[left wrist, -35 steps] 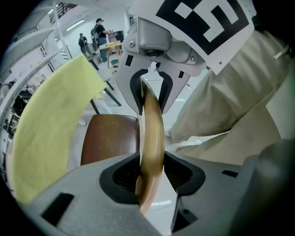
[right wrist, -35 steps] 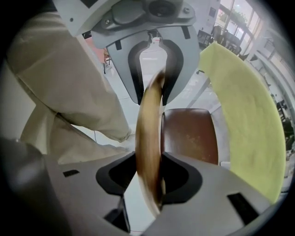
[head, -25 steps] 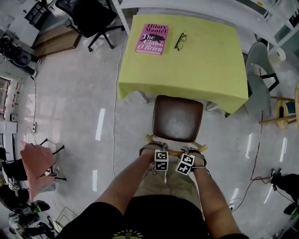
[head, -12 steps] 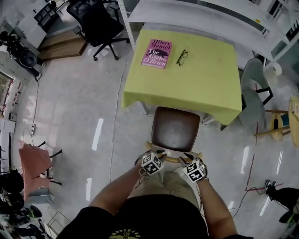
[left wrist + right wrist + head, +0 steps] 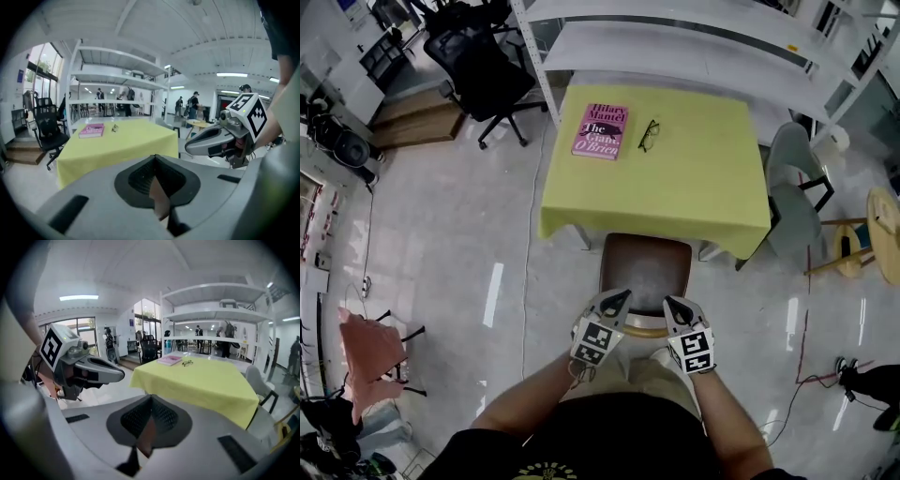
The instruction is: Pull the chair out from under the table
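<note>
- Chair [image 5: 645, 267]: brown seat mostly clear of the desk [image 5: 694, 202], its far edge at the yellow cloth's hem, back rail nearest the person.
- Left gripper [image 5: 617, 298], right gripper [image 5: 672, 306]: over the back rail, jaws closed together, holding nothing.
- Risk: any further pull may snag the hem and drag the book [image 5: 598, 130] and glasses [image 5: 648, 134]. The person's legs stand close behind.
- Surroundings: grey chair [image 5: 792, 187] at the desk's right, stool [image 5: 872, 234], floor cable [image 5: 811, 366].

A lab or workshop is suggested by white shelving [image 5: 675, 42] behind the table [image 5: 694, 178], an office chair [image 5: 478, 66] beside it.
</note>
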Demonstrator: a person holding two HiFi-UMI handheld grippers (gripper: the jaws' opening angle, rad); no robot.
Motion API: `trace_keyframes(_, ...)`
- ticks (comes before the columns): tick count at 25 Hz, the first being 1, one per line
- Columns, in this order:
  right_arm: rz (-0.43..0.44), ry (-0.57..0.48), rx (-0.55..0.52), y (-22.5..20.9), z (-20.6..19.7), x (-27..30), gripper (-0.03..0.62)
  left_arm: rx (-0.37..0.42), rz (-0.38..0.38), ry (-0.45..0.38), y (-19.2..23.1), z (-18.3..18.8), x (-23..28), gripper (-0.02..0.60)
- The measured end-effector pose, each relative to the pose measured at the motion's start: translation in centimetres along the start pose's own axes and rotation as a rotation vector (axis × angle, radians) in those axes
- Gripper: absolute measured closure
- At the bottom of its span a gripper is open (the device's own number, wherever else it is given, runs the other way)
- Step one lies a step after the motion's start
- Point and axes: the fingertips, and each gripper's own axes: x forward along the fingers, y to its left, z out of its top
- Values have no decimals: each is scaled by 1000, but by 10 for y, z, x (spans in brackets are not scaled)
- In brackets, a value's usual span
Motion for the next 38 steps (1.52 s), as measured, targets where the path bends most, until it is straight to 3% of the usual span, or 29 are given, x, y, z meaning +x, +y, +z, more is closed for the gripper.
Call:
trace_keyframes(7,-50,-201,27,-17,94,-37,583,-63,56,-258,18,110,-33,572)
trace_keyframes(17,-145,-394,-103,-36,198,-85,583,-5,134,-455,37,208,-83,572)
trace_keyframes(21,-144,-442,-107,-47,222,-96,583,37,147,-489,37,233,-86,572)
trace_keyframes(26,-145,-469,-124,-60,236,-102,583,29,150,-500,35,248,-85,572)
trace_keyframes(38,-102,-478,-142,-76,234,-115,585,24,213,-500,25,256,-81,572)
